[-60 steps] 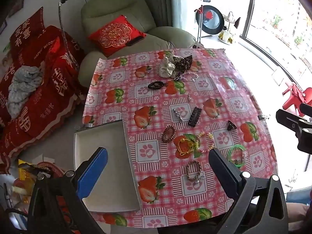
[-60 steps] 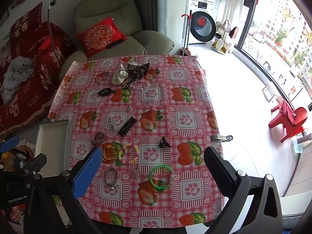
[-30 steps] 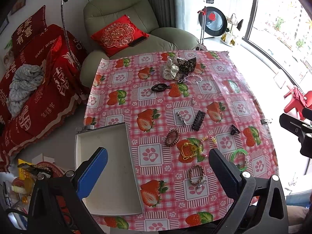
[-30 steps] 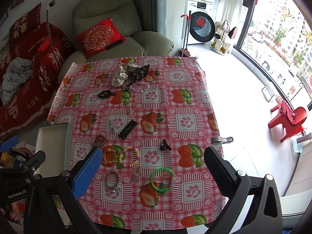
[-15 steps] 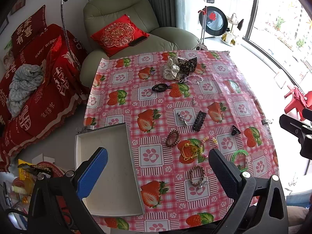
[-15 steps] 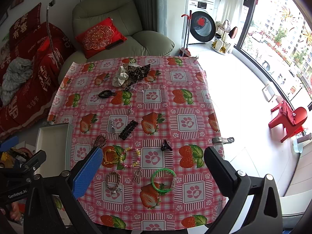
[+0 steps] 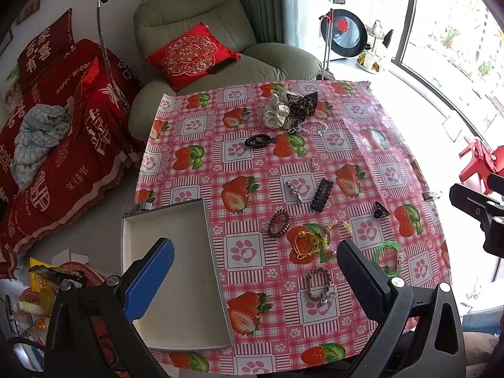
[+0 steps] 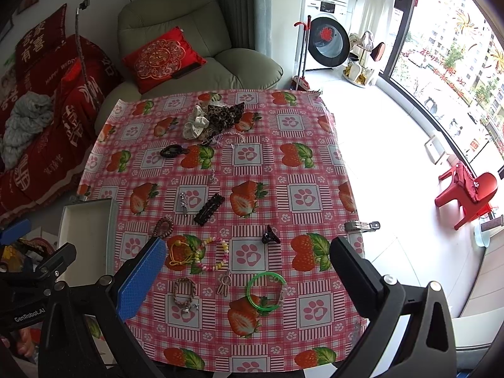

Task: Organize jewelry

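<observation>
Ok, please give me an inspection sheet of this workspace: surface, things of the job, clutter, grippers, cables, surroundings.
Surface: table under a pink strawberry tablecloth, held by a clip at the right edge.
Job's things: white tray at the left edge, nothing in it; green bangle, bead bracelet, yellow cord, braided bracelet, black barrette, small black claw clip, scrunchies at the far side.
Clutter: nothing seen on the table.
Grippers: left gripper and right gripper open, above the near edge, holding nothing.
Cables: nothing seen.
Surroundings: green armchair, red cushion, washing machine, red chair.
</observation>
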{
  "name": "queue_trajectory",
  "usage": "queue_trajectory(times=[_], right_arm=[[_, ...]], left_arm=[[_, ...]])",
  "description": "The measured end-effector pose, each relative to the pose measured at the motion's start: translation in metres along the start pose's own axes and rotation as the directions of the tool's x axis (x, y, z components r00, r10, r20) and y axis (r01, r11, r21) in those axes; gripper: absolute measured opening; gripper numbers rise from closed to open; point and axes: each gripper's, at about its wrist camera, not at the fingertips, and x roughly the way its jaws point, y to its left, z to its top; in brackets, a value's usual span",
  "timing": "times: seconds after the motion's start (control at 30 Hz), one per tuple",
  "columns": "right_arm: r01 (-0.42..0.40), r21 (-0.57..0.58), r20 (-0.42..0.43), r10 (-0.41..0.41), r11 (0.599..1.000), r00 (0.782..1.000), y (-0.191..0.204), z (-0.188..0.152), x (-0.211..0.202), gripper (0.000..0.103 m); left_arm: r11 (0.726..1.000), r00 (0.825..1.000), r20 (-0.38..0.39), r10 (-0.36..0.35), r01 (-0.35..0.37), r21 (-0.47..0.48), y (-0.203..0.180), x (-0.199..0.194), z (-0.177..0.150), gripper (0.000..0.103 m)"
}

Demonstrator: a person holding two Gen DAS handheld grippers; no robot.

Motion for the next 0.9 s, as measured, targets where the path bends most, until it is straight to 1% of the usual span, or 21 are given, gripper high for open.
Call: queue_trajectory(times=[0.9], right_arm=[[0.001, 0.002, -0.003, -0.001, 1.000, 1.000, 0.0026, 0.0003, 0.0032, 0.103]], left_arm=[[1.000, 1.000, -0.002, 0.001, -0.001, 0.006, 0.0040, 0.0086, 0.0048, 0.103]])
